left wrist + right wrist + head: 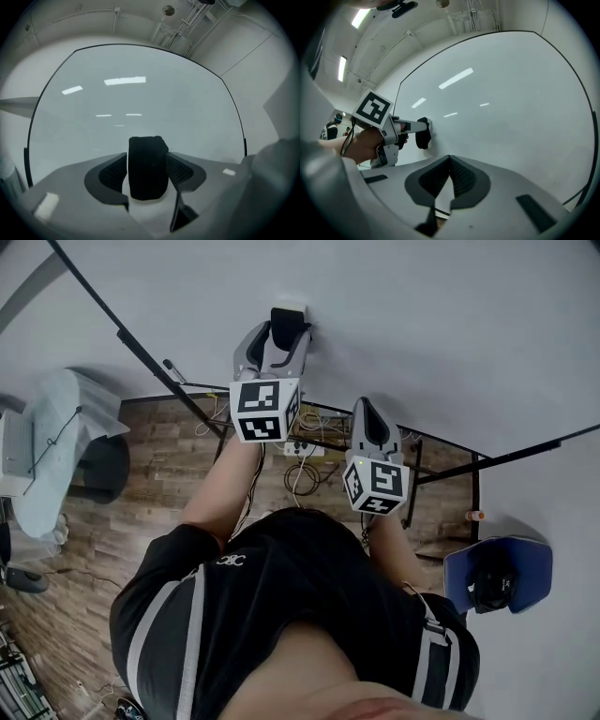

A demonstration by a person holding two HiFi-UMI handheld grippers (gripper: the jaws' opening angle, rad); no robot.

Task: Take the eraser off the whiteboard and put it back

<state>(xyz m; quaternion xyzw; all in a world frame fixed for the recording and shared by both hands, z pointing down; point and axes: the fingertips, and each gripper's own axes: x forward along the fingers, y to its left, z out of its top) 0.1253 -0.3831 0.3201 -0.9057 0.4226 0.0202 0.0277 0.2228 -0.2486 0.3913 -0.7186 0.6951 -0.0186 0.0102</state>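
The black eraser (147,166) sits upright between the jaws of my left gripper (146,174), which is shut on it. In the head view the left gripper (284,334) reaches forward and holds the eraser (290,315) at the whiteboard (450,343). From the right gripper view, the eraser (423,134) touches the whiteboard (506,103), with the left gripper (408,126) behind it. My right gripper (451,164) is shut with nothing in it. It hovers lower and to the right (368,413), close to the board without touching.
Black frame bars (141,352) of the board stand cross the view. Cables and a power strip (302,448) lie on the wooden floor below. A blue chair (525,568) holding a black object is at the right, and a grey covered shape (66,437) is at the left.
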